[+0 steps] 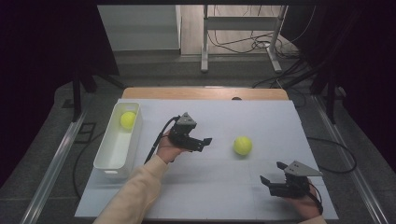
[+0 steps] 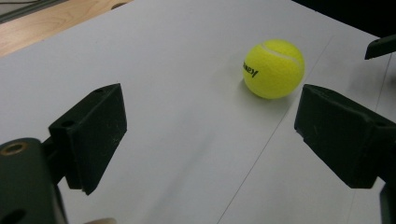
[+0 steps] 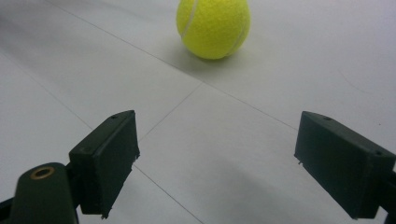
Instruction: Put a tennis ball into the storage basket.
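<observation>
i have the left gripper [image 1: 201, 143] out over the middle of the white table [image 1: 261, 116], its jaws spread wide with nothing between them and nothing touching the pads. in the left gripper view the two black jaws frame bare table, and the loose tennis ball [image 2: 273, 68] sits ahead of them, closer to the jaw on the right of that view, clear of both. from the high view that ball [image 1: 243, 145] rests on the table just beyond the gripper's tips, a short gap left between them

my right gripper [image 1: 274, 174] sits low near the front right corner of the table, jaws also wide apart and holding nothing. in the right gripper view the same ball [image 3: 214, 27] lies farther ahead, a little left of centre between the jaws, well apart from them

a white bin [image 1: 117, 140] stands along the left edge of the table with a second tennis ball [image 1: 128, 119] lying in its far end. nothing stands between the left gripper and the loose ball; the surface between is bare

the ball is round, so it has no long axis to speak of; in the left gripper view its dark printed lettering faces the left jaw's side and a white seam curves over its top
</observation>
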Tool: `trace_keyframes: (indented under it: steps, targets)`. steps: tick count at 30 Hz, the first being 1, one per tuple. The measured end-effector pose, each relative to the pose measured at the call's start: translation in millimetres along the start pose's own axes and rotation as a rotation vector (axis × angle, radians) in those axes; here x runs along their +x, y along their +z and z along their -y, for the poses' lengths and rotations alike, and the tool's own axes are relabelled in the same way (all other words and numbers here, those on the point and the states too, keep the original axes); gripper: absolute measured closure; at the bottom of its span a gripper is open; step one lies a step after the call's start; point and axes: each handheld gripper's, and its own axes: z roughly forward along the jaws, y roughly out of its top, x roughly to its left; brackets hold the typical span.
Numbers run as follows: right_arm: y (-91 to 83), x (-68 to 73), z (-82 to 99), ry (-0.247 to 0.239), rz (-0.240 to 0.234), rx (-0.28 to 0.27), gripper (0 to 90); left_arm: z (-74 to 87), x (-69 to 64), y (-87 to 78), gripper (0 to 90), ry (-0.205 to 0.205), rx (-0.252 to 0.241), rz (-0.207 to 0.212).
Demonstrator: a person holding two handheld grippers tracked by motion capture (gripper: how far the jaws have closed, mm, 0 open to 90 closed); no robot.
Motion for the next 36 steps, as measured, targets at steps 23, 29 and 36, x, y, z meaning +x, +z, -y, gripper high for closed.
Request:
trace_keyframes:
  steps: [23,29,36]
  targets:
    - [0.2,-0.2,0.4,-0.001,0.001,0.002,14.2,-9.4,-8.5,22.5,9.8,0.019,0.032,0.034]
    - [0.2,0.0,0.4,-0.002,0.003,0.006,14.2,-10.8,-10.5,26.9,9.8,0.023,0.042,0.041]
    - [0.2,0.0,0.5,-0.004,0.005,0.006,14.2,-13.5,-15.3,35.3,9.8,0.034,0.06,0.052]
